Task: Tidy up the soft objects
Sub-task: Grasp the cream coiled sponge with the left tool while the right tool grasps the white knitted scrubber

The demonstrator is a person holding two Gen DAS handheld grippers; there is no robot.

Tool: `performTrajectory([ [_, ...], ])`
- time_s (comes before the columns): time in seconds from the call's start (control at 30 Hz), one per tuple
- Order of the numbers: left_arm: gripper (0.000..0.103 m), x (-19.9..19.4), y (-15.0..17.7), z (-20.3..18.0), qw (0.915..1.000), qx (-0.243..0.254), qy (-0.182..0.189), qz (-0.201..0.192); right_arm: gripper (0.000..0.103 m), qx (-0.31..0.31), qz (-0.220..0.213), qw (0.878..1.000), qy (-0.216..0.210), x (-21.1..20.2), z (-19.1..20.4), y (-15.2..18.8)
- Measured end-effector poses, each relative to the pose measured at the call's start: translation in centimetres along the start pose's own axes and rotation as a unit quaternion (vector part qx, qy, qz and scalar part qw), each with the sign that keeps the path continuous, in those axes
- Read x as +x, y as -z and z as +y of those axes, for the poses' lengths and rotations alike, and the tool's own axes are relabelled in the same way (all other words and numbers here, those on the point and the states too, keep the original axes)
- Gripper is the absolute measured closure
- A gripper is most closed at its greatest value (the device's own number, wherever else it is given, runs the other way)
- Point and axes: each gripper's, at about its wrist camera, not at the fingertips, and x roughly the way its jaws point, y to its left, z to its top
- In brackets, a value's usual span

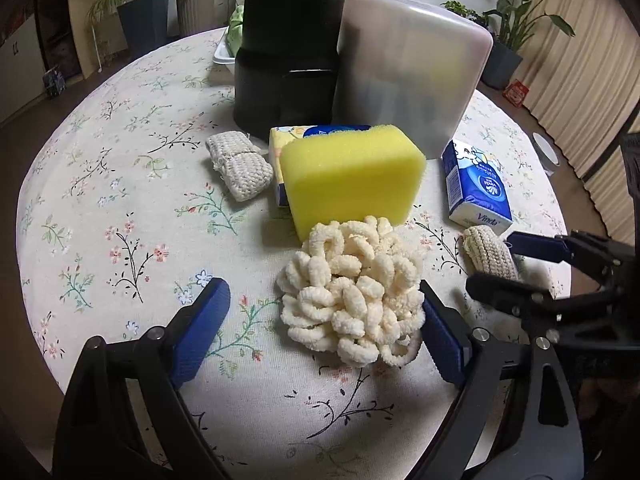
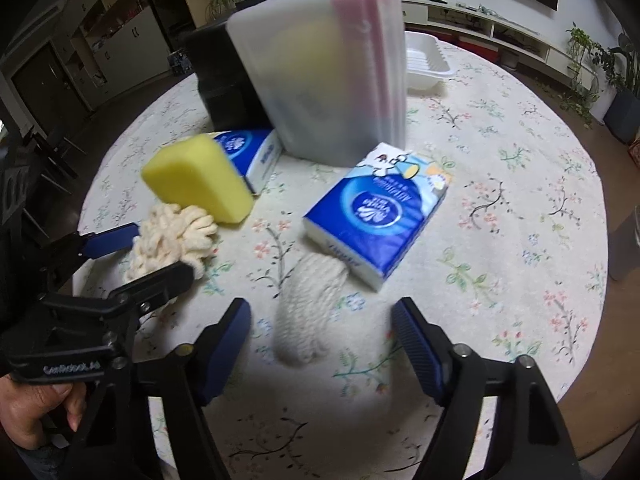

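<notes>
Two soft pads (image 1: 352, 292) (image 2: 310, 310), each between open fingers (image 1: 202, 330) (image 2: 416, 344).

On the floral table (image 1: 100, 152), the left gripper (image 1: 324, 336) stands with its jaws apart around a cream loopy scrubber (image 1: 352, 292); its right pad touches the loops, its left pad stays clear. Behind the scrubber, touching it, sits a yellow sponge (image 1: 352, 180). The right gripper (image 1: 492, 264) brackets a knitted pad (image 1: 488, 252) near the table's right edge, beside a blue tissue pack (image 1: 476, 188).
</notes>
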Motion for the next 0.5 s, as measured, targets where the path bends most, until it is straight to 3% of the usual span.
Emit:
performTrajectory([
  [0.3, 0.020, -0.2, 0.3, -0.1, 0.9999, 0.010, -0.011, -0.003, 0.037, -0.037, 0.001, 0.999, 0.010, 0.2, 1.5, 0.2],
  [0.4, 0.025, -0.2, 0.3, -0.2, 0.9999, 0.011, -0.013, -0.004, 0.045, -0.044, -0.003, 0.999, 0.019, 0.2, 1.4, 0.1],
  [0.5, 0.037, -0.2, 0.3, -0.7, 0.9998, 0.019, -0.010, -0.005, 0.057, -0.051, -0.003, 0.998, 0.030, 0.2, 1.4, 0.0],
])
